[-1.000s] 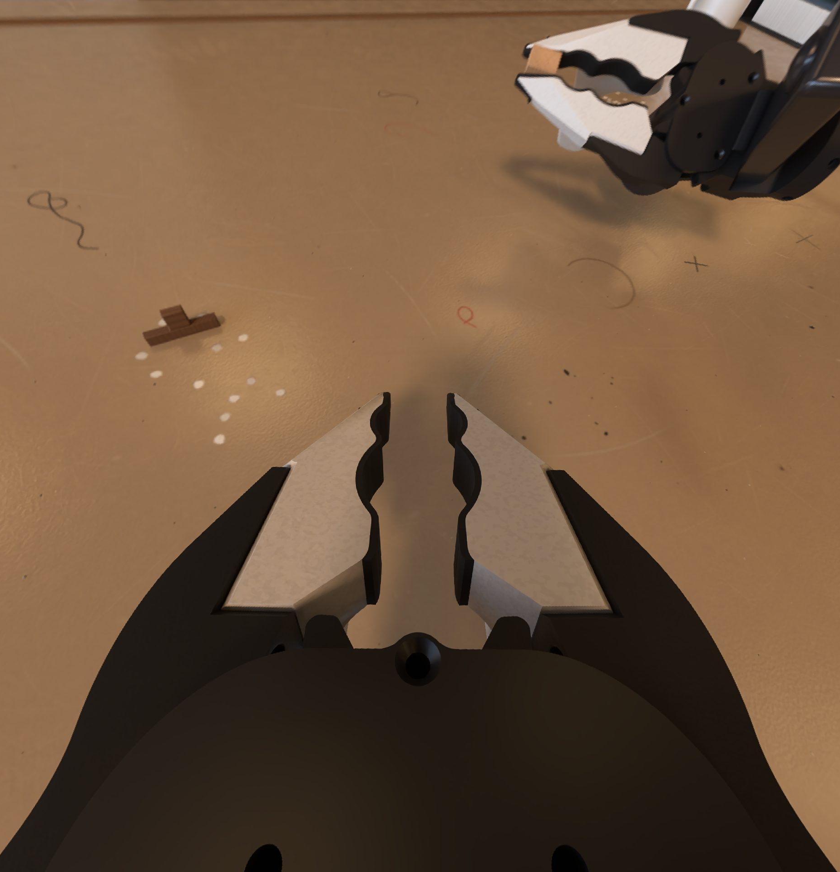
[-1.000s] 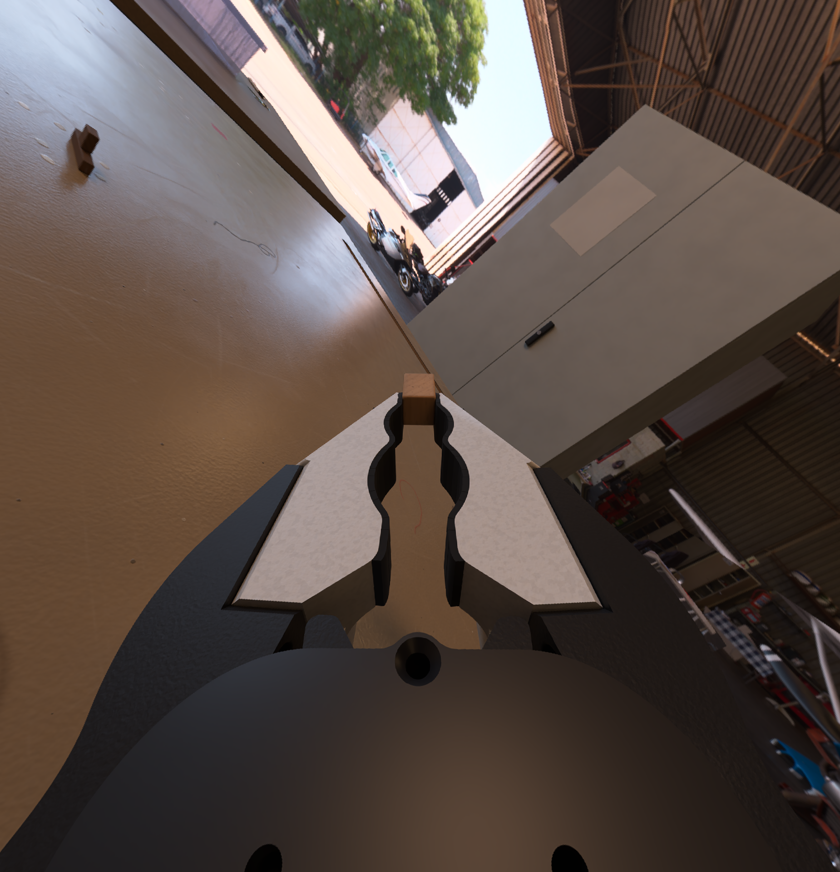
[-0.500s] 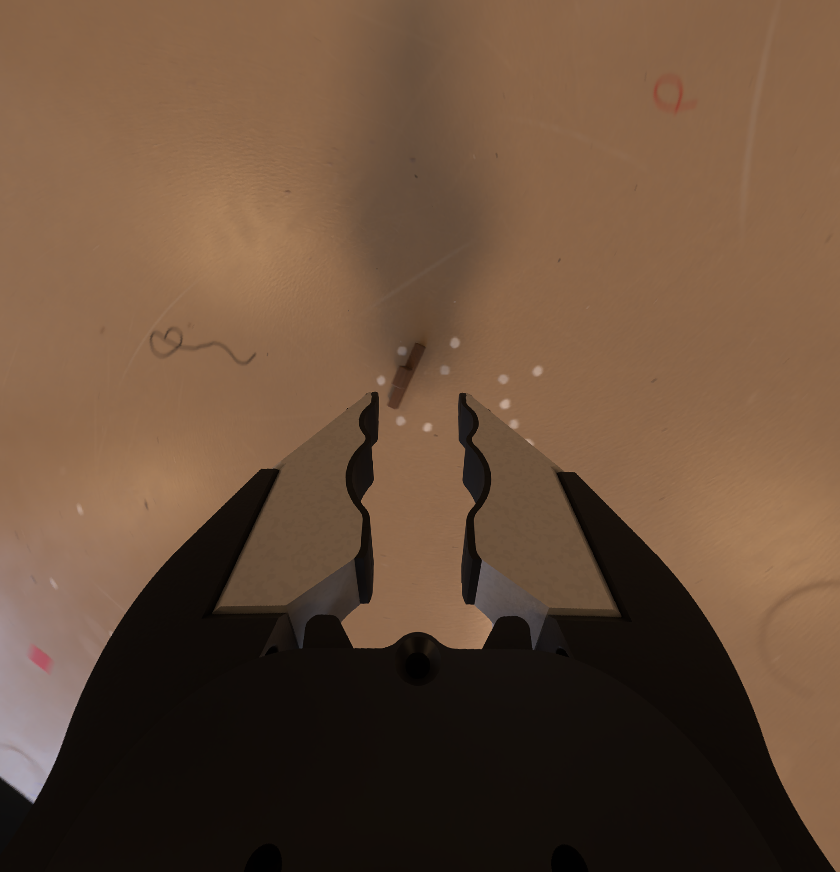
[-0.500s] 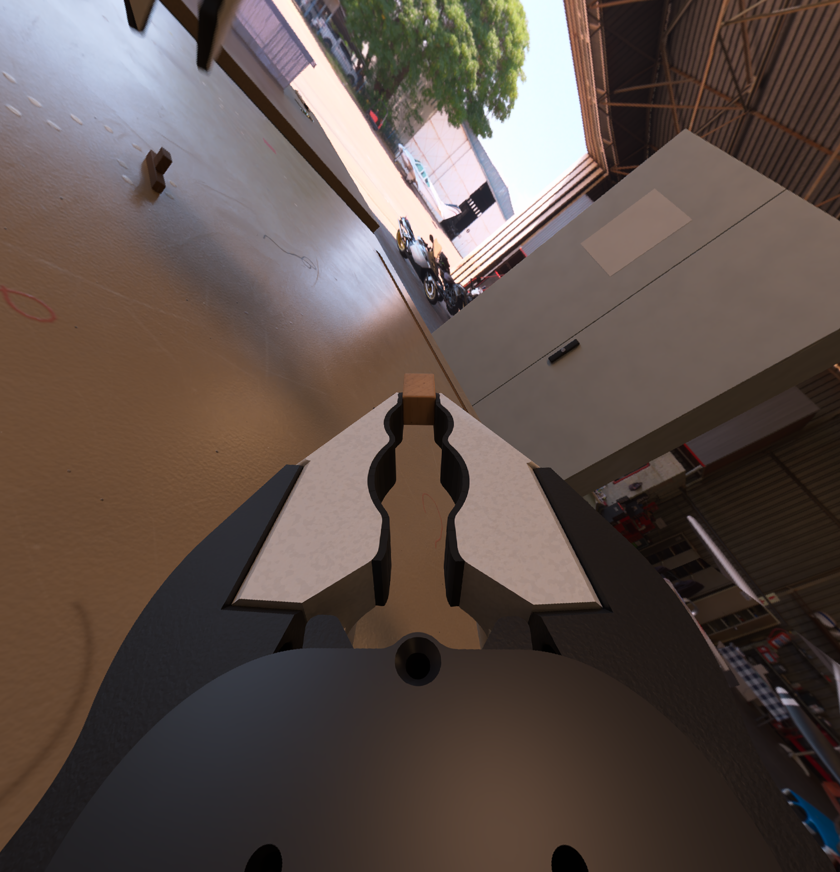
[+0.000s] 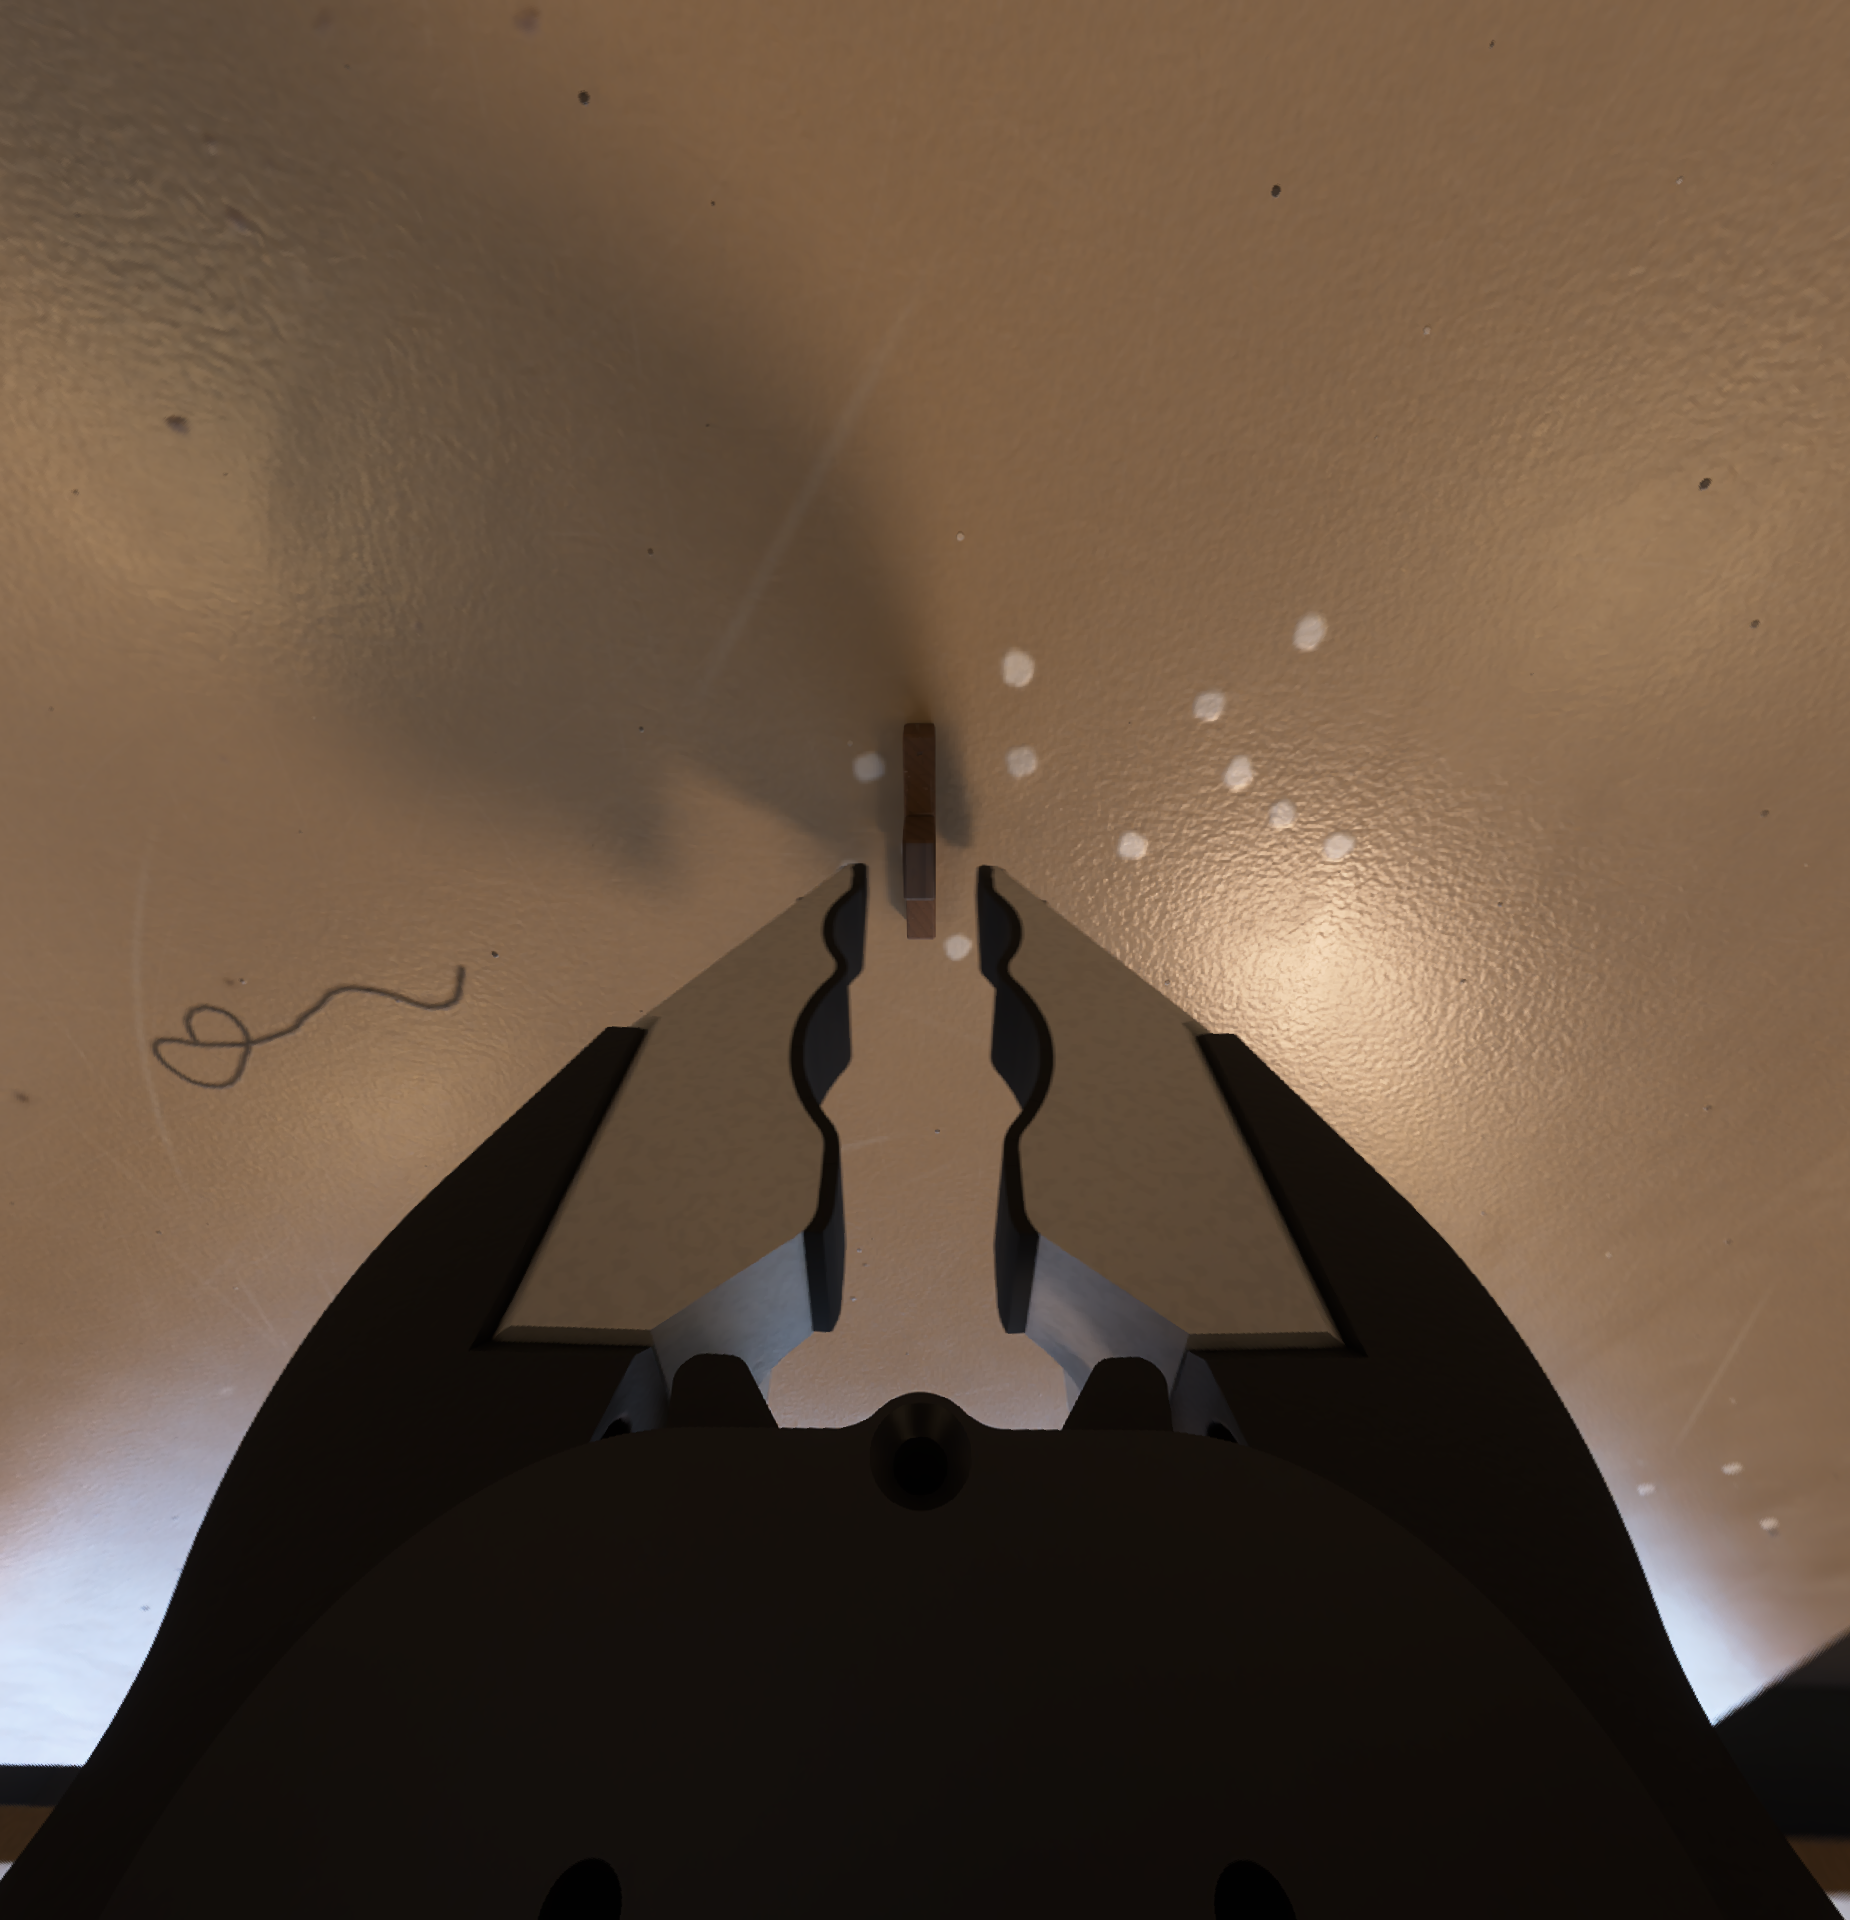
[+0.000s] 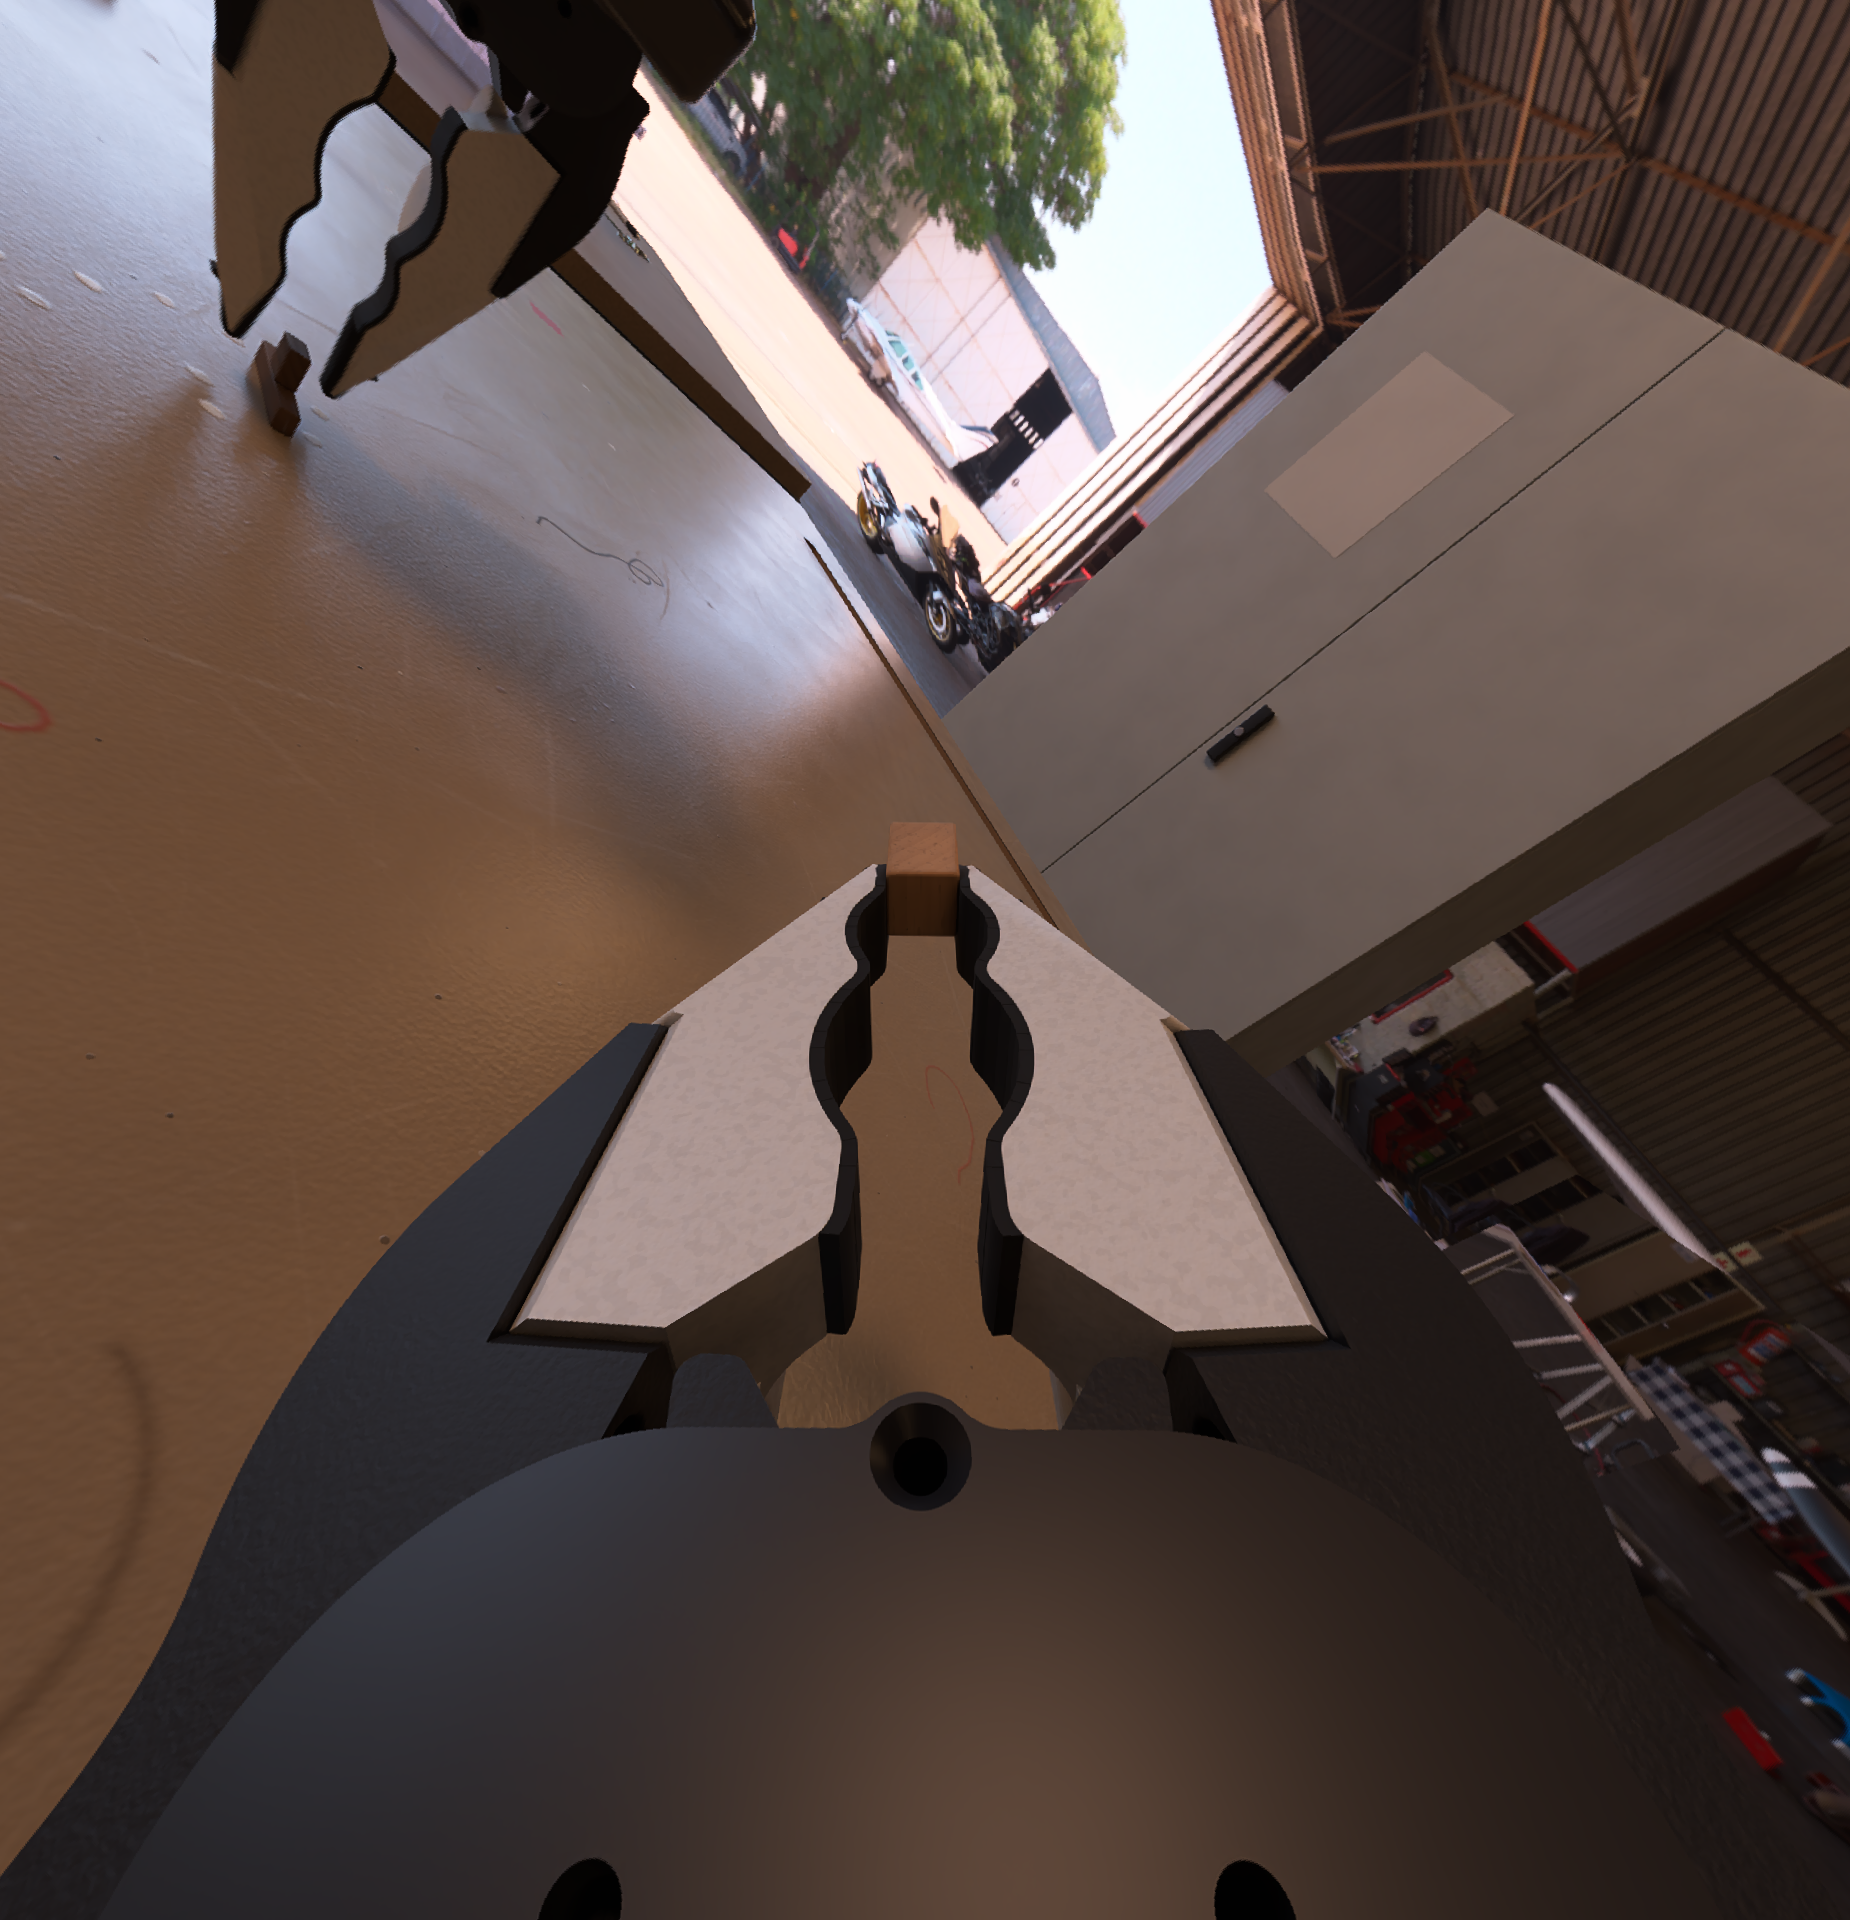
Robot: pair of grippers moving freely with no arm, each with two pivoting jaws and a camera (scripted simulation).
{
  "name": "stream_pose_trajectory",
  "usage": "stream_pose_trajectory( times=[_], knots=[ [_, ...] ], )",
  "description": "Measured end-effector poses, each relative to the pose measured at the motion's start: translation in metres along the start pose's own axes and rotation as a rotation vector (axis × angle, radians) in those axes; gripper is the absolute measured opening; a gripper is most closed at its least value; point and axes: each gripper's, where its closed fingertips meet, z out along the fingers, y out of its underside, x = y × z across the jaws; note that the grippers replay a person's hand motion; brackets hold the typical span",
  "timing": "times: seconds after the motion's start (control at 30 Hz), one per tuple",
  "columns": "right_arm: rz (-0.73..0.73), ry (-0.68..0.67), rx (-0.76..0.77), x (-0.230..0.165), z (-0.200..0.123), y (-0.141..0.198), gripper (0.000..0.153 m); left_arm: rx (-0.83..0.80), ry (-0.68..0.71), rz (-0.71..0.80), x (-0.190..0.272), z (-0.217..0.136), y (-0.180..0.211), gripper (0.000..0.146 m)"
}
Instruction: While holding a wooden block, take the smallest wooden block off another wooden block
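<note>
My left gripper (image 5: 919,878) is open and points straight down at the table, its fingertips just above a dark flat wooden block (image 5: 919,774) with a small dark block (image 5: 920,871) on top of it. The small block lies in line with the gap between the jaws. In the right wrist view the same stack (image 6: 280,387) sits on the table at the upper left, with the left gripper (image 6: 282,364) hanging over it. My right gripper (image 6: 923,883) is shut on a light wooden block (image 6: 922,878) at its fingertips, held above the table.
The tan table (image 5: 381,520) carries white dots (image 5: 1209,707), a pen scribble (image 5: 277,1029) and a red mark (image 6: 7,709). Its far edge (image 6: 900,675) runs diagonally in the right wrist view, with a grey cabinet (image 6: 1420,644) and a motorcycle (image 6: 936,582) beyond.
My left gripper has swung over the stacked blocks, lined up with them and come down close. The right gripper still holds its light block and has shifted slightly.
</note>
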Motion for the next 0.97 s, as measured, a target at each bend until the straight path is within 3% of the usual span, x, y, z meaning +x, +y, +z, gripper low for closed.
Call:
stream_pose_trajectory(
  times=[0.1, 0.2, 0.27, 0.33, 0.43, 0.53, 0.63, 0.7, 0.8, 0.97],
  knots=[
    [-0.005, -0.006, -0.002, -0.002, 0.001, 0.000, 0.011, 0.044, -0.065, -0.043, -0.005, 0.000, 0.002, 0.005],
    [-0.024, -0.002, -0.001, -0.003, 0.001, -0.001, 0.011, 0.047, -0.179, -0.114, -0.013, -0.008, 0.010, 0.005],
    [-0.037, 0.003, 0.005, -0.003, 0.000, -0.003, 0.011, 0.113, -0.241, -0.171, -0.014, -0.031, 0.010, 0.005],
    [-0.052, 0.015, 0.017, -0.003, -0.001, -0.007, 0.011, 0.159, -0.329, -0.204, -0.010, -0.072, 0.011, 0.005],
    [-0.103, 0.037, 0.025, -0.002, -0.002, -0.010, 0.011, 0.284, -0.467, -0.231, 0.013, -0.162, -0.002, 0.005],
    [-0.136, 0.040, 0.028, -0.003, -0.003, -0.012, 0.011, 0.363, -0.614, -0.162, 0.057, -0.245, -0.032, 0.005],
    [-0.131, 0.043, 0.035, -0.003, -0.003, -0.014, 0.011, 0.473, -0.724, -0.122, 0.099, -0.286, -0.078, 0.005],
    [-0.114, 0.048, 0.041, -0.001, -0.004, -0.014, 0.011, 0.573, -0.600, -0.168, 0.126, -0.269, -0.112, 0.005],
    [-0.077, 0.045, 0.031, 0.002, -0.004, -0.011, 0.011, 0.600, -0.360, -0.315, 0.143, -0.192, -0.151, 0.005],
    [-0.111, 0.026, -0.001, -0.002, -0.001, 0.000, 0.011, 0.358, -0.250, -0.417, 0.114, -0.056, -0.175, 0.005]
  ],
)
